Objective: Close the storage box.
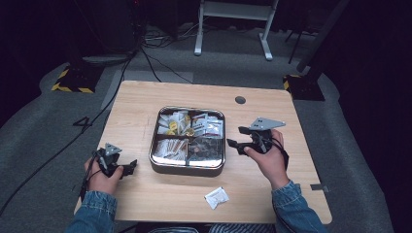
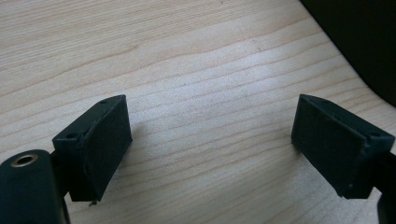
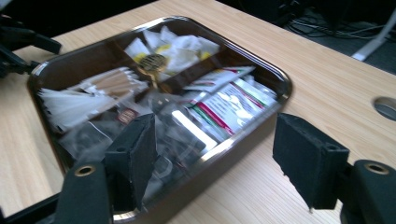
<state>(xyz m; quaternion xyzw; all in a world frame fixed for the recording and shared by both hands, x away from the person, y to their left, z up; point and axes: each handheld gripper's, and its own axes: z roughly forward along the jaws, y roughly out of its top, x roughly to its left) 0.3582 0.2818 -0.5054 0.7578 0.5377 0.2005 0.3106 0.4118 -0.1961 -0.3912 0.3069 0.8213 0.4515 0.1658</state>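
The right gripper hangs just right of the metal tray, its black jaws parted fairly wide with nothing between them; in the right gripper view the tray's near rim lies beyond the gap and no pad touches it. The left gripper sits low over the table just left of the tray, jaws spread wide and empty, with bare wood grain between its pads.

The tray stands at the middle of the table, square with rounded corners and split into four compartments. The far two hold white and yellow sachets and red-striped packets; the near left holds pale sticks and white packets, the near right dark wrapped pieces.

One small white sachet lies loose on the table near the person's edge, apart from the tray and between the two denim sleeves
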